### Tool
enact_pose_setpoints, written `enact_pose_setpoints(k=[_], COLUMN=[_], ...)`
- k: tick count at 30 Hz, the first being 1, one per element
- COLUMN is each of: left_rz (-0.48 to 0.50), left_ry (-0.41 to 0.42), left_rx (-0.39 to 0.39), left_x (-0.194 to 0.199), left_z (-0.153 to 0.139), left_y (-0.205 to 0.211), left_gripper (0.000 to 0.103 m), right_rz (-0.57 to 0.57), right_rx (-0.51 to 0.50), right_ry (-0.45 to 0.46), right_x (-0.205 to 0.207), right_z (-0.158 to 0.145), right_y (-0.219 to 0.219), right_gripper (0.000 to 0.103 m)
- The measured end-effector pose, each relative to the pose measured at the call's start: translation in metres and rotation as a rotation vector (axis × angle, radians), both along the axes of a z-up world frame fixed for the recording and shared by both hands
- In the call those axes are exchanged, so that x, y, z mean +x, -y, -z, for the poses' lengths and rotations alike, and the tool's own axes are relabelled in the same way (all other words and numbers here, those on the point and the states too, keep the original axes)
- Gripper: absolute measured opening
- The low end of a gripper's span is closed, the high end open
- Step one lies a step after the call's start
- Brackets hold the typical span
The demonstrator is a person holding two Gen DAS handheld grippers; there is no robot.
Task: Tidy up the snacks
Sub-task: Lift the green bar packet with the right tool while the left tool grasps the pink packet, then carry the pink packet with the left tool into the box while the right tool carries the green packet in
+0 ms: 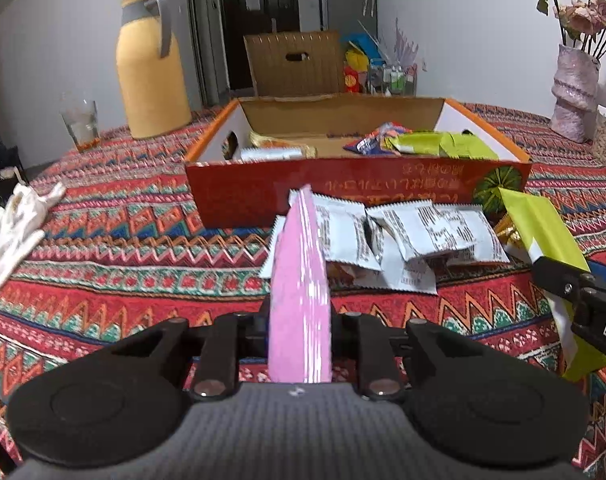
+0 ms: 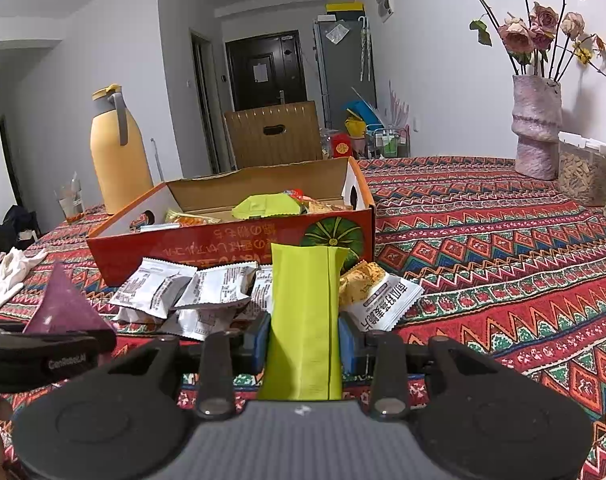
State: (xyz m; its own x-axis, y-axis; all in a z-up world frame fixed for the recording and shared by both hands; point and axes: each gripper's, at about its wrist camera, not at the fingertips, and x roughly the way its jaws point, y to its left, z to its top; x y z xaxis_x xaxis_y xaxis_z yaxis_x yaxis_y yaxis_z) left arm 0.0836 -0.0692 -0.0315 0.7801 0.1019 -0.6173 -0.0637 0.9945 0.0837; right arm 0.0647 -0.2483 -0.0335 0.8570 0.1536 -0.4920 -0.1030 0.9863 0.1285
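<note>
My left gripper (image 1: 301, 320) is shut on a thin pink snack packet (image 1: 299, 280) that stands on edge between its jaws. My right gripper (image 2: 305, 340) is shut on a lime-green packet (image 2: 303, 300), held upright. Both hover over the patterned tablecloth, just in front of a pile of white snack packets (image 1: 415, 236). Behind the pile stands an open red cardboard box (image 1: 343, 184) with several snacks inside. In the left wrist view the right gripper (image 1: 575, 292) and its green packet (image 1: 539, 224) show at the right edge. In the right wrist view the left gripper (image 2: 63, 344) shows at the left.
A yellow thermos jug (image 1: 151, 72) and a glass (image 1: 81, 124) stand at the back left. White gloves (image 1: 11, 224) lie at the left edge. A vase of dried flowers (image 2: 537, 128) and a clear container (image 2: 583, 176) stand at the back right. A brown carton (image 1: 295, 64) is beyond the table.
</note>
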Motion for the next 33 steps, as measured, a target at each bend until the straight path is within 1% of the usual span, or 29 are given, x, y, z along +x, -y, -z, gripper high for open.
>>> enact_pose_setpoints(k=[8,17,23,28,33], left_rz=[-0.015,-0.031,-0.05,-0.051,-0.031], left_ry=[0.102,0.213,0.274,0.296,0.297], left_rx=[0.058,0.098,0.114,0.105,0.072], left_x=[-0.016,-0.03,-0.031,-0.025,-0.011], left_z=[-0.018,-0.044,-0.059,-0.069,-0.078], left_y=[0.002,0.001,-0.002,-0.007,-0.013], left_gripper=[0.021,0.021,0.021,0.021,0.021], right_rz=[0.001,-0.01,-0.028,-0.036,-0.037], right_rx=[-0.002,-0.003,-0.011,-0.015,-0.009], right_ry=[0.021,0.06,0.088,0.118,0.147], right_x=[-0.006,-0.008,-0.002,0.009,0.024], right_z=[-0.007,-0.021,-0.031,-0.042,-0.051], right_y=[-0.003,-0.011,-0.022,-0.03,-0.038], right_gripper=[0.034,0.034,0.034,0.034,0.034])
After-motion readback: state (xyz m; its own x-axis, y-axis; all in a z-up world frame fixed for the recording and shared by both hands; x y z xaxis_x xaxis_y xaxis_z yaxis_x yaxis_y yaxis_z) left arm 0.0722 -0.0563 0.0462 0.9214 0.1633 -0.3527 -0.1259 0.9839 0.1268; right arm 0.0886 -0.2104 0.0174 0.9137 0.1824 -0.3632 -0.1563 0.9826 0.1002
